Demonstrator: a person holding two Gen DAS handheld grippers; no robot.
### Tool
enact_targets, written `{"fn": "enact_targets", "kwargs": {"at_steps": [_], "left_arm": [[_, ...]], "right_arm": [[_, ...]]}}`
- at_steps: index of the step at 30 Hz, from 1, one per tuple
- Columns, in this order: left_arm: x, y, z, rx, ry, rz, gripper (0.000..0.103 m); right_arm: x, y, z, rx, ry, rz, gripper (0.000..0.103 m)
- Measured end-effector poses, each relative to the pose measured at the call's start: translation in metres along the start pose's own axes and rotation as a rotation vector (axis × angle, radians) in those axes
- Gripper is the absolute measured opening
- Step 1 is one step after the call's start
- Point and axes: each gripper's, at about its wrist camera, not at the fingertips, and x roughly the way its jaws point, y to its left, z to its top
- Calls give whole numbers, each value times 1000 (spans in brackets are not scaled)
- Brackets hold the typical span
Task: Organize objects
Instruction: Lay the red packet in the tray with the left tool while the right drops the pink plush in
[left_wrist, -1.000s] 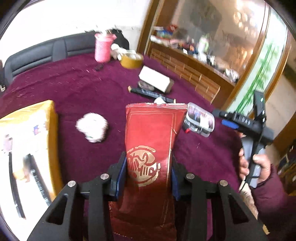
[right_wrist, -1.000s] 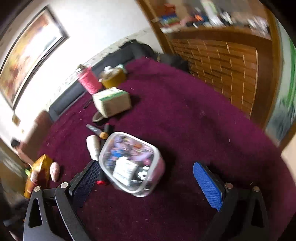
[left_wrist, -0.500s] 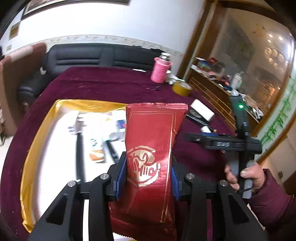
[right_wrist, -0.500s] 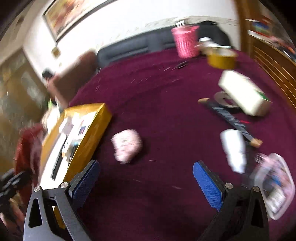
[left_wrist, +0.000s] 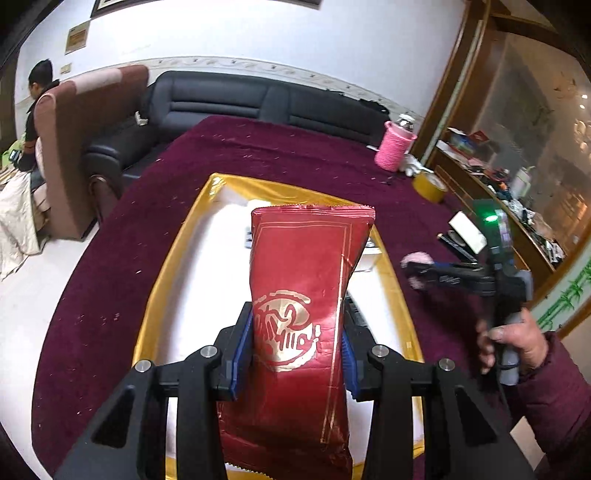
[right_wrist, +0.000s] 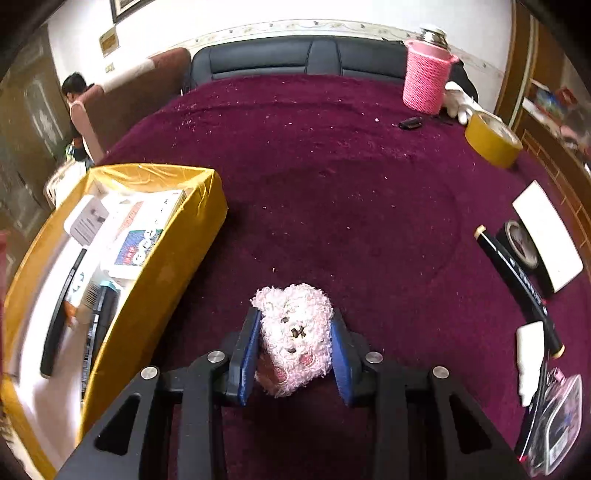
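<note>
My left gripper (left_wrist: 297, 350) is shut on a red foil packet (left_wrist: 299, 295) with a gold emblem, held upright above the gold-sided box (left_wrist: 177, 251). The box holds several flat items on a white lining. In the right wrist view my right gripper (right_wrist: 293, 350) has its jaws closing on a pink plush toy (right_wrist: 295, 332). The blue pads touch both of the toy's sides as it sits on the maroon cloth. The gold box (right_wrist: 166, 266) stands just left of the toy. In the left wrist view a hand (left_wrist: 513, 339) holds the right gripper over the plush (left_wrist: 415, 258).
On the maroon cloth to the right lie a white box (right_wrist: 546, 236), a black tape roll (right_wrist: 521, 243), a black stick (right_wrist: 517, 280), a small white bottle (right_wrist: 530, 354) and a clear case (right_wrist: 554, 417). A pink knitted holder (right_wrist: 424, 81) and a yellow tape roll (right_wrist: 493, 138) stand at the back. A person (left_wrist: 33, 110) sits far left.
My left gripper has carried the red packet leftward until it is over the gold box. My right gripper swung from the clear case to the plush toy and closed from wide open around it.
</note>
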Motion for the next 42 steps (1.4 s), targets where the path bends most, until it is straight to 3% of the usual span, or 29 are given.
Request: {"fn": "enact_targets", "kwargs": {"at_steps": [3, 8, 16, 23, 29, 32, 34, 40, 42], "left_arm": [[2, 7, -3, -8, 10, 25, 40], [11, 21, -4, -32, 37, 67, 40], [37, 38, 0, -40, 116, 146, 40], [52, 38, 5, -29, 131, 172, 41], [48, 45, 13, -78, 100, 135, 45], [40, 43, 17, -83, 63, 110, 52], [33, 42, 19, -85, 38, 108, 64], [2, 44, 22, -136, -53, 78, 82], [-7, 46, 22, -148, -78, 80, 82]], "right_arm": [[-19, 2, 3, 20, -42, 28, 38], [-54, 19, 12, 35, -82, 181, 38], [-41, 88, 7, -19, 32, 389, 39], [-17, 128, -9, -76, 99, 400, 39], [-9, 142, -13, -119, 112, 374, 39], [-6, 148, -14, -141, 103, 346, 39], [-5, 149, -15, -144, 102, 343, 39], [-4, 154, -17, -170, 94, 329, 43], [-5, 156, -18, -183, 91, 327, 46]]}}
